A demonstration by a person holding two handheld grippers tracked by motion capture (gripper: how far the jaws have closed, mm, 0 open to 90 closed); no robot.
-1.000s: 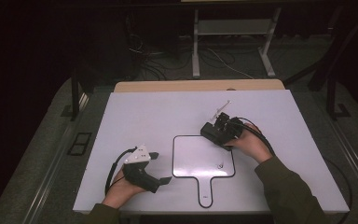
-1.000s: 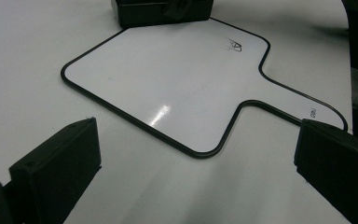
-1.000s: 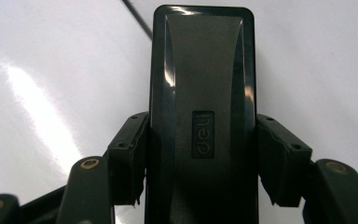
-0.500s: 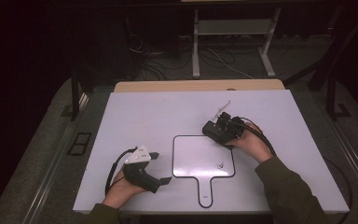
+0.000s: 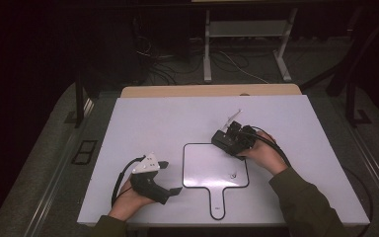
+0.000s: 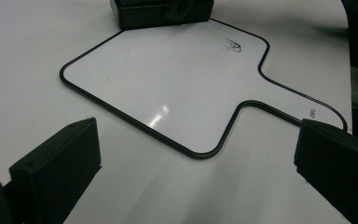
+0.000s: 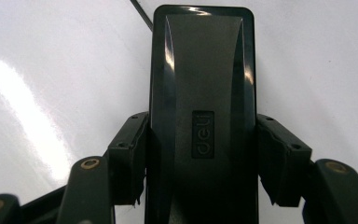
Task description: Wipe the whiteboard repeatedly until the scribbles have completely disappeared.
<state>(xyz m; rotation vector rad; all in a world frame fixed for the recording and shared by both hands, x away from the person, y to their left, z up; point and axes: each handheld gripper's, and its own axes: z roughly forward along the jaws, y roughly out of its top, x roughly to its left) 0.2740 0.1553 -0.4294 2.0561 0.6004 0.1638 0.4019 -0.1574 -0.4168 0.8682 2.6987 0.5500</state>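
A small white board with a black rim and a handle (image 5: pixel 207 170) lies flat on the white table (image 5: pixel 153 123); its handle points toward the person. A small ink scribble (image 5: pixel 233 174) marks its near right corner. My right gripper (image 5: pixel 227 142) is shut on a black block eraser (image 5: pixel 222 140) that rests over the board's far right corner. In the right gripper view both pads press the sides of the eraser (image 7: pixel 203 70). My left gripper (image 5: pixel 171 177) lies open on the table left of the board. In the left gripper view the board (image 6: pixel 168 70) spreads between the wide jaws, with the eraser (image 6: pixel 144 11) at its far end.
A wooden strip (image 5: pixel 212 91) runs along the table's far edge. Cables trail from both grippers across the table. Behind the table, loose cables and a metal stand (image 5: pixel 246 29) sit on the dark floor. The table's near edge runs just under the person's forearms.
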